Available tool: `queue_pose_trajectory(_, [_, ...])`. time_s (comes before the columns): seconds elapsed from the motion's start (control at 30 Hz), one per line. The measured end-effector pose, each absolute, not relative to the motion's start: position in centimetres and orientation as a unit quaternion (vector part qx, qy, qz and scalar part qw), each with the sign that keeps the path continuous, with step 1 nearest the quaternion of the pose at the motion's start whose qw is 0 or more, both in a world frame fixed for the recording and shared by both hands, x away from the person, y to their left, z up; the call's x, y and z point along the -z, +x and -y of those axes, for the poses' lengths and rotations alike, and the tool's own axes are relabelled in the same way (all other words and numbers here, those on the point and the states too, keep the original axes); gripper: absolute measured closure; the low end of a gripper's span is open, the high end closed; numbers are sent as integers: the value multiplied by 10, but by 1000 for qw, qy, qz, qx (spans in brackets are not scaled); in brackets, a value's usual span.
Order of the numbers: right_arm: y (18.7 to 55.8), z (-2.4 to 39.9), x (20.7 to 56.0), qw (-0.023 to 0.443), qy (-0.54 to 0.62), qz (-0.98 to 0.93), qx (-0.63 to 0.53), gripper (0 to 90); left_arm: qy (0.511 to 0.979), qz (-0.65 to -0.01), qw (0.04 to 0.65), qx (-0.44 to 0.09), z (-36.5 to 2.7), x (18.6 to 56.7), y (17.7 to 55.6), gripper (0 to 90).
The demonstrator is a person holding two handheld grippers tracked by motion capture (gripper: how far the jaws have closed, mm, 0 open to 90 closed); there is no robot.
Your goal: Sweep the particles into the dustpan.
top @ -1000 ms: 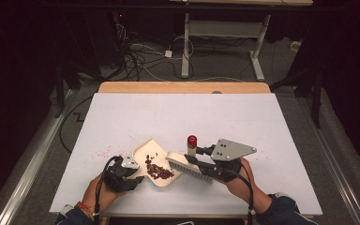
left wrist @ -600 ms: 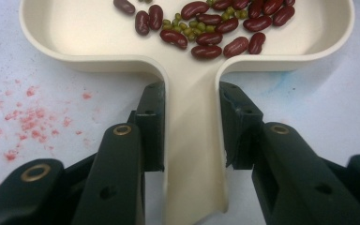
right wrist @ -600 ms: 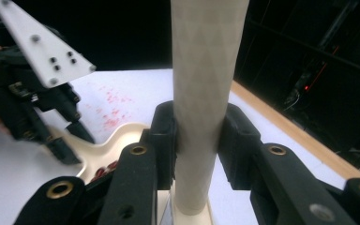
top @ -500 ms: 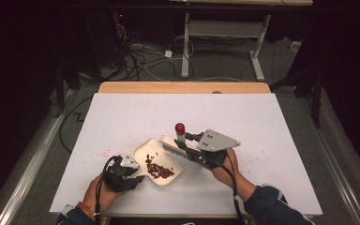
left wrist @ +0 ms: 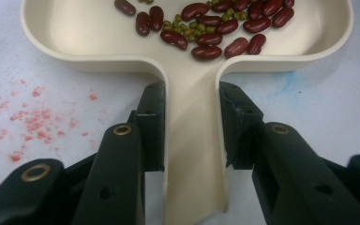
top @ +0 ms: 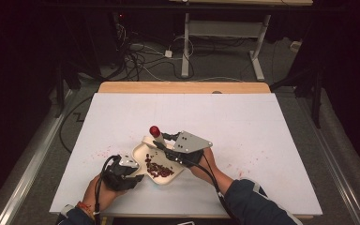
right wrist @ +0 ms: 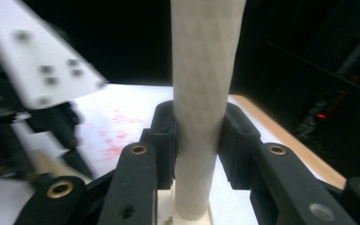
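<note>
Two claws, two jobs. My left gripper [left wrist: 192, 154] is clamped on the flat handle of the cream plastic dustpan-shaped scoop [left wrist: 187, 75], jaws pressing its two edges — I judge this pins the pan flat on the white tabletop [top: 243, 122] near my edge. Dark red kidney beans [left wrist: 215, 28] and small green mung beans [left wrist: 187, 29] lie loose in its tray, so it needs holding level. My right gripper [right wrist: 199, 136] squeezes the pale cylindrical handle of a red-capped brush [top: 155, 131], tilted over the pan's far rim, probably to sweep. Faint pink stains [left wrist: 26, 122] mark the table beside the pan. The brush's working end is hidden behind my right claw, and whether it touches the pan I cannot tell.
</note>
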State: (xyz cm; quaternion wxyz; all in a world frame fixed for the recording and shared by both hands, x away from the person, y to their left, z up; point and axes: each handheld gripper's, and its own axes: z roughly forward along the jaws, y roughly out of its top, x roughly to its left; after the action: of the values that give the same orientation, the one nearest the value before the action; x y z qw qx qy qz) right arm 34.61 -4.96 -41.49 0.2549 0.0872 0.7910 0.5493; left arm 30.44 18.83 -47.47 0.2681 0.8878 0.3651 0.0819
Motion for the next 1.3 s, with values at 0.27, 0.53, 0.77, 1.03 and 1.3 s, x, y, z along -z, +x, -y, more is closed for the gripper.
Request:
queue_pose_trajectory(0.27, [327,47,412,220,57,-804,-549,702,886,-367,271,-86,-192,475,308,631])
queue_pose_trajectory(0.53, [318,49,410,206,62,-808,-548,700,882,-376,270,-88,-195,476,310,625])
queue_pose_trajectory(0.77, [316,48,408,195,72,-809,-550,701,877,-385,273,-92,-197,476,312,626])
queue_pose_trajectory(1.03, [315,48,404,202,76,-807,-550,701,877,-384,273,-93,-198,476,312,633])
queue_pose_trajectory(1.3, [320,66,387,216,103,-785,-571,701,879,-383,269,-93,-198,475,312,635])
